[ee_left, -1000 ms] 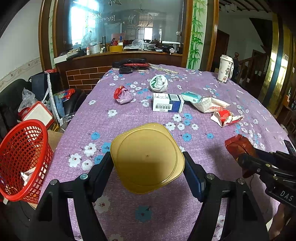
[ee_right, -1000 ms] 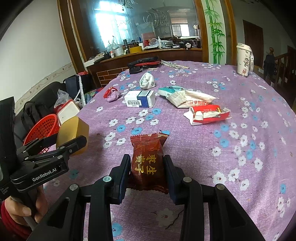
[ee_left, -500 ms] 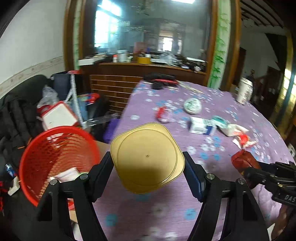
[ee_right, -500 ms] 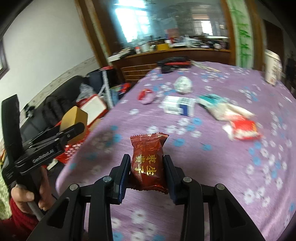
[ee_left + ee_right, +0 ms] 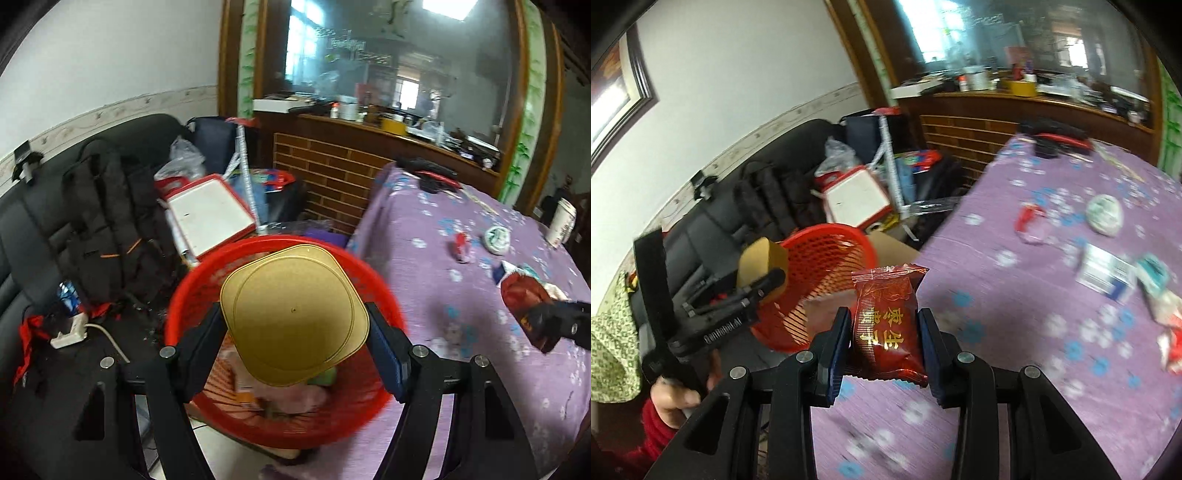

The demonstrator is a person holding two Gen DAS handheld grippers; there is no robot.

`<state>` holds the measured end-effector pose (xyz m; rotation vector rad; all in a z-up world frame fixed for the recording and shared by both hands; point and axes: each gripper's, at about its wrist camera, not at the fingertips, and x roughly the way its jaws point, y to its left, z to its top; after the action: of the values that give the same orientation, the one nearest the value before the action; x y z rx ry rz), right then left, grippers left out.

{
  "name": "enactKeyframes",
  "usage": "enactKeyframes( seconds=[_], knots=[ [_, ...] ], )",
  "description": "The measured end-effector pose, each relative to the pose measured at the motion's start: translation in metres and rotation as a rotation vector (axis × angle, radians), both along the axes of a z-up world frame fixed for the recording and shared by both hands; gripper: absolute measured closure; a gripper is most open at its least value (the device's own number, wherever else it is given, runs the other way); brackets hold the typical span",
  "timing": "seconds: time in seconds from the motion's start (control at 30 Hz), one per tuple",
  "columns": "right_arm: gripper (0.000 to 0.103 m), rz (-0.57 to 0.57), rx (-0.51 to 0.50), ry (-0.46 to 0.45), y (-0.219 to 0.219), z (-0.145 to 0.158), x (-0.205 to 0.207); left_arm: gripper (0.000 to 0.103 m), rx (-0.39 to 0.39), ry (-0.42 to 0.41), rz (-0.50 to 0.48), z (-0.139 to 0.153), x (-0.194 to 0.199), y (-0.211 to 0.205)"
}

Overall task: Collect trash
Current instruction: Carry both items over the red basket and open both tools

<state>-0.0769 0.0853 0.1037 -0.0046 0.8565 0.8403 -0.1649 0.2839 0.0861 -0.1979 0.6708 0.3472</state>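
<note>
Only the left wrist view looks down into the red basket (image 5: 373,402), where some paper and soft trash lies at the bottom, blurred. The right wrist view shows instead the basket from the side (image 5: 827,254), standing beside the purple desk (image 5: 1015,317), and the person's left hand (image 5: 674,397) on the handle. One second ago the left gripper (image 5: 295,343) was over the desk with the basket far at the left; now it hangs above the basket's opening. Its jaws are wide apart and clenched on the gold tub (image 5: 295,314). The right gripper (image 5: 884,343) has come along toward the desk edge; its jaws are narrow, grasping the dark red snack packet (image 5: 886,328), which is above the desk, near the basket.
</note>
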Motion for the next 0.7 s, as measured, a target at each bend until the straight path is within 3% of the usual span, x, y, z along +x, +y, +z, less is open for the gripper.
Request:
enactKeyframes(
  seconds=[0.43, 0.5, 0.7],
  knots=[
    [0.059, 0.057, 0.019, 0.020, 0.084, 0.002, 0.018, 0.030, -0.019, 0.003, 0.029, -0.005, -0.003, 0.034],
    [0.051, 0.045, 0.021, 0.018, 0.088, 0.001, 0.023, 0.030, -0.030, 0.005, 0.040, -0.004, -0.002, 0.038],
    [0.051, 0.016, 0.024, 0.028, 0.064, -0.002, 0.026, 0.024, -0.039, -0.012, 0.016, 0.000, -0.004, 0.031]
  ],
)
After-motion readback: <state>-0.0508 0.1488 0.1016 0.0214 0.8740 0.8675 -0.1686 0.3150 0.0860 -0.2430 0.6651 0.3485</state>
